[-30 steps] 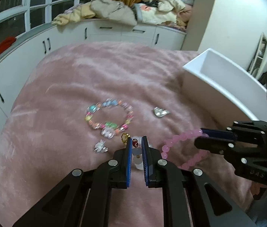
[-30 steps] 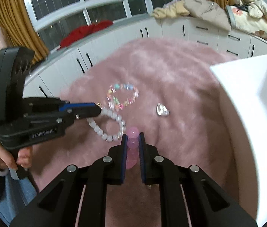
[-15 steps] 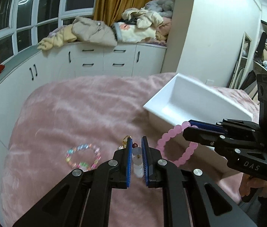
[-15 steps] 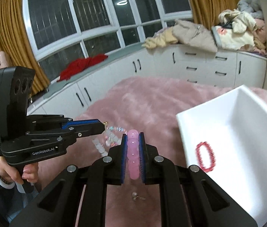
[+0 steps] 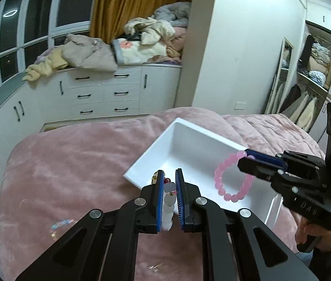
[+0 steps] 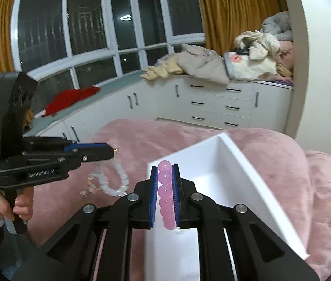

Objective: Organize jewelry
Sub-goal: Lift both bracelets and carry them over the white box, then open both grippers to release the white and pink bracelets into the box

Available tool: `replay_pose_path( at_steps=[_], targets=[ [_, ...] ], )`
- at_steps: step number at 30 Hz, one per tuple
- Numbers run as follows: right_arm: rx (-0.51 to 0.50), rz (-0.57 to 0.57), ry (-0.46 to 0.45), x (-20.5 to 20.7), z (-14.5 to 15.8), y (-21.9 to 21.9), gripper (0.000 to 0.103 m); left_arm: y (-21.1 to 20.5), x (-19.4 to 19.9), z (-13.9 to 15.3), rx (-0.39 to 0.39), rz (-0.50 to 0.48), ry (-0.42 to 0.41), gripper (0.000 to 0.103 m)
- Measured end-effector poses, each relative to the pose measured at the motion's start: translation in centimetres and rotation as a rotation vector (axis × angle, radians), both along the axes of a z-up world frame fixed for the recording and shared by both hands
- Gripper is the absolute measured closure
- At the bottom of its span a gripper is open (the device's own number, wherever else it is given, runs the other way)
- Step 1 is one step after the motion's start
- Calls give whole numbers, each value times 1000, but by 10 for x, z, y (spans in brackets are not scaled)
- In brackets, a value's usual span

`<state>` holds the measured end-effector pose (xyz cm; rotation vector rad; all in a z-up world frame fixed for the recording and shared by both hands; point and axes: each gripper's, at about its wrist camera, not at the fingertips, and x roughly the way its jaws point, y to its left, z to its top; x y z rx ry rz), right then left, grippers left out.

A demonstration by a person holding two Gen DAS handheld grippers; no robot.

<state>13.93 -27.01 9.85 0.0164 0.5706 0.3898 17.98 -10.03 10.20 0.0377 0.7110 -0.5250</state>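
My left gripper (image 5: 168, 178) is shut on a white bead bracelet (image 5: 169, 201) with small red and gold charms, held in the air at the near rim of the white box (image 5: 139, 161). From the right wrist view this bracelet (image 6: 118, 180) hangs from the left gripper (image 6: 112, 151) left of the box. My right gripper (image 6: 165, 171) is shut on a pink bead bracelet (image 6: 165, 194) over the open white box (image 6: 247, 164). In the left wrist view the pink bracelet (image 5: 232, 178) dangles from the right gripper (image 5: 247, 157) above the box's inside.
The box sits on a pink fuzzy bedspread (image 5: 71, 159). A colourful bead bracelet (image 5: 60, 224) lies blurred on the bedspread at lower left, and a small clear piece (image 5: 155, 267) near the bottom edge. White drawers (image 5: 102, 96) with piled clothes stand behind the bed.
Both grippers have risen from the bedspread with their bracelets and swung right towards the white box. The right gripper now holds the pink bracelet over the box's opening.
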Motion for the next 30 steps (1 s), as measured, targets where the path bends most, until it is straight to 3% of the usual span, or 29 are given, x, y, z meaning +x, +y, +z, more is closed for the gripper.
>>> replay_pose_path(
  at_steps=[8, 18, 21, 30],
  targets=[
    [-85, -62, 88, 11, -21, -21, 91, -58, 33, -21, 11, -41, 80, 88],
    [-208, -55, 192, 22, -54, -12, 91, -112, 75, -66, 111, -43, 187, 88],
    [-218, -29, 236, 26, -67, -8, 91, -120, 86, -79, 147, -32, 207, 88],
    [-245, 2, 278, 29, -80, 1, 91, -117, 106, -120, 132, 19, 304, 88]
  ],
)
